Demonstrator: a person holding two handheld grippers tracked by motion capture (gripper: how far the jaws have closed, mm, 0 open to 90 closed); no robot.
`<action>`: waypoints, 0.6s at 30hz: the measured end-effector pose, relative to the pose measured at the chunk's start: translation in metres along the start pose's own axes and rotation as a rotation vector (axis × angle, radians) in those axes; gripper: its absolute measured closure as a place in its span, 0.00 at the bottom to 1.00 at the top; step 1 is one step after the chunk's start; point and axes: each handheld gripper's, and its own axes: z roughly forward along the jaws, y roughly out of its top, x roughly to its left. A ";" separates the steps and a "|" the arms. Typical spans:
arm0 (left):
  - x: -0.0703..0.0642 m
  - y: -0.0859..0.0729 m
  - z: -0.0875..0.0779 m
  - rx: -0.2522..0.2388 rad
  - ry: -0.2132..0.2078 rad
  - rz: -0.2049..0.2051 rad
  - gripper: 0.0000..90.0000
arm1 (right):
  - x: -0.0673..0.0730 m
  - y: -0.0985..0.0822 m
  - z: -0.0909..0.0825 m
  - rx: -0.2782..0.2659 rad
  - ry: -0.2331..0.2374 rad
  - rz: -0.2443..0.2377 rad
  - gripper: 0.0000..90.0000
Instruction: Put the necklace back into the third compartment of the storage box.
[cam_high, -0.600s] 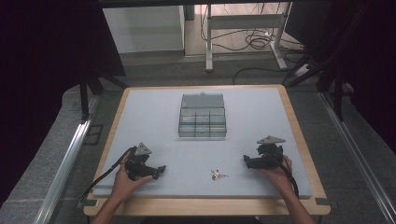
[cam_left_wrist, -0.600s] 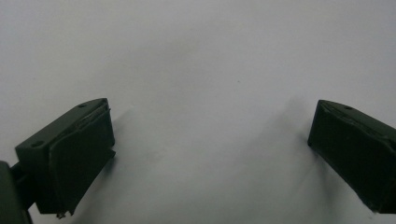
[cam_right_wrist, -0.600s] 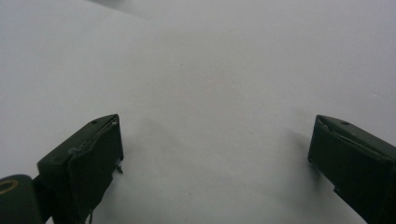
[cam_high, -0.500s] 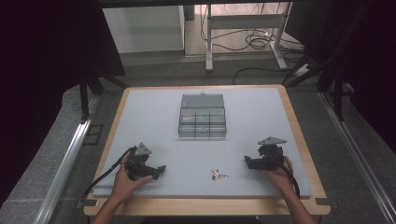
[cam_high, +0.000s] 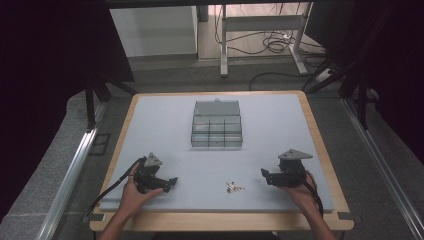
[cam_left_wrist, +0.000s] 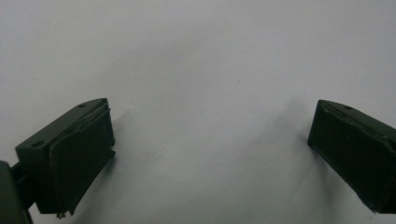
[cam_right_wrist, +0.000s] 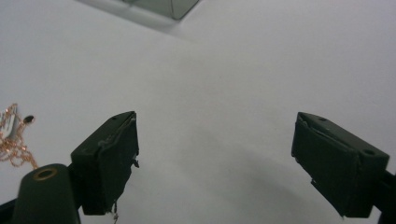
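1. High view: the left gripper (cam_high: 169, 183) rests low on the grey table (cam_high: 165, 125) at the near left, in the person's left hand (cam_high: 131, 196). The right gripper (cam_high: 265, 175) sits at the near right, in the right hand (cam_high: 300, 191). A small tangle of gold chain (cam_high: 233, 187) lies between them, nearer the right gripper and touching neither. A clear compartment box (cam_high: 217, 125), lid raised, stands well beyond at the table's middle.
2. Left gripper view: the jaws stand wide apart, with bare table between them.
3. Right gripper view: the jaws are spread wide and hold nothing. The chain (cam_right_wrist: 14, 140) lies off to the left, outside the jaws. A corner of the box (cam_right_wrist: 163, 6) shows at the top.
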 end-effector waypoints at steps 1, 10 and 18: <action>0.000 0.000 0.000 0.000 0.000 0.000 0.00 | 0.000 0.001 -0.001 -0.003 -0.002 0.000 0.18; 0.000 0.000 0.000 -0.001 0.002 0.001 0.00 | 0.014 0.008 -0.013 -0.033 0.036 -0.022 0.24; 0.000 0.000 0.000 0.000 0.000 -0.002 0.00 | 0.029 0.017 -0.020 -0.050 0.072 -0.051 0.27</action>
